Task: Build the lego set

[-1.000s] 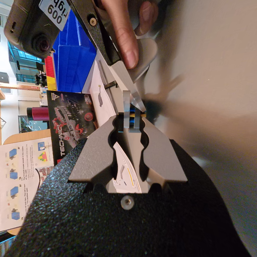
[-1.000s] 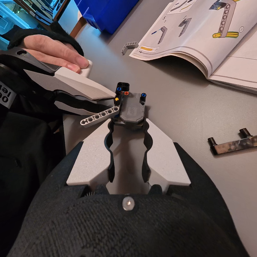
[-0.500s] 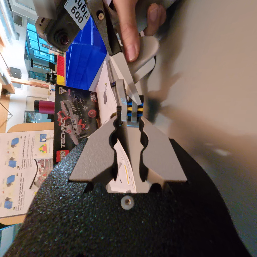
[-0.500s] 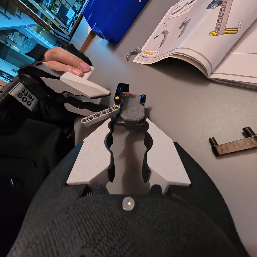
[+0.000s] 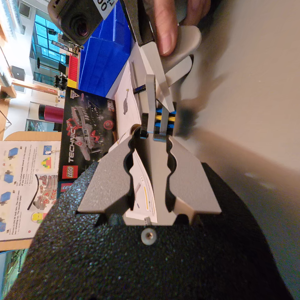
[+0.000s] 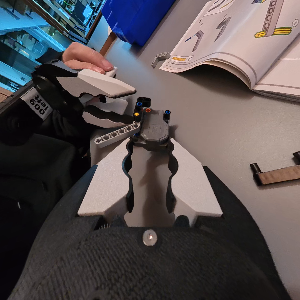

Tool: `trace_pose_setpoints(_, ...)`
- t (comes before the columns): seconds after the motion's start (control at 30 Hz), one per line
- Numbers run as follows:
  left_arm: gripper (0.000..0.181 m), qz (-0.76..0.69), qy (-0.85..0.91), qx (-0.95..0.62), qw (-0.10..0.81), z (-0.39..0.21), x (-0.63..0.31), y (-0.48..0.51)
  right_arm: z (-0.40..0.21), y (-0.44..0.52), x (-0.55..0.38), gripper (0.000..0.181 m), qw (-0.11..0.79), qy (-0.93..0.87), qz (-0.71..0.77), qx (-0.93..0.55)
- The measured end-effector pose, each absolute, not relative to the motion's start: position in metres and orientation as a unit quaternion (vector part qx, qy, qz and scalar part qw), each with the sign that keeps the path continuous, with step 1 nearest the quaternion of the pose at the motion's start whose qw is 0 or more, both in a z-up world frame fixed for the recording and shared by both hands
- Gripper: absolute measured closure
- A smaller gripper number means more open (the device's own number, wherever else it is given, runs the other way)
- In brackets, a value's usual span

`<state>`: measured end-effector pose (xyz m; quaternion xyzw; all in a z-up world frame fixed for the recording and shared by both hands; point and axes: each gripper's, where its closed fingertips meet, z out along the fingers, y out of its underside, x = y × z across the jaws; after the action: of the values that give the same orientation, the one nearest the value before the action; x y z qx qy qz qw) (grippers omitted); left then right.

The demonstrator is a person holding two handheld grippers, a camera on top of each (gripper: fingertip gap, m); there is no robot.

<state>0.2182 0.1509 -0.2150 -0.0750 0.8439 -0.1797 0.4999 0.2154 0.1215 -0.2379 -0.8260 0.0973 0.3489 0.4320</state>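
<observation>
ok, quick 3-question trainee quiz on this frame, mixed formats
1. True or false: the right gripper is shut on the dark grey motor assembly.
2. The left gripper is: A) open beside the assembly B) shut on the booklet.
3. Fill in: the loose light grey angled beam lies on the table beside the open ____.

Key: 1 true; 2 A; 3 instruction booklet.

You are working in an office-like lab space. A grey table holds an open instruction booklet and blue storage bins, with glass partitions behind.
</observation>
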Motion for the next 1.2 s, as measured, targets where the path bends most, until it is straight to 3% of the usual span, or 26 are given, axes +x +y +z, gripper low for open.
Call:
trace_pose_setpoints(0.2, 0.139, -0.192, 0.844, -0.079, 0.495, -0.215, 0.222, 0.144, -0.238, 0.122, 0.214, 0.141, 0.430, 0.094, 0.352, -0.826)
trace_pose_setpoints(0.33, 0.152, -0.201, 0.847, -0.079, 0.486, -0.217, 0.220, 0.140, -0.237, 0.122, 0.213, 0.141, 0.430, 0.097, 0.363, -0.821)
trace_pose_setpoints(0.67, 0.153, -0.233, 0.847, -0.094, 0.469, -0.215, 0.220, 0.137, -0.234, 0.121, 0.212, 0.141, 0.428, 0.101, 0.392, -0.808)
trace_pose_setpoints(0.87, 0.129, -0.301, 0.832, -0.136, 0.446, -0.207, 0.218, 0.140, -0.232, 0.119, 0.204, 0.141, 0.422, 0.083, 0.416, -0.801)
trace_pose_setpoints(1.2, 0.149, -0.319, 0.841, -0.110, 0.422, -0.215, 0.210, 0.133, -0.232, 0.119, 0.200, 0.141, 0.415, 0.079, 0.426, -0.800)
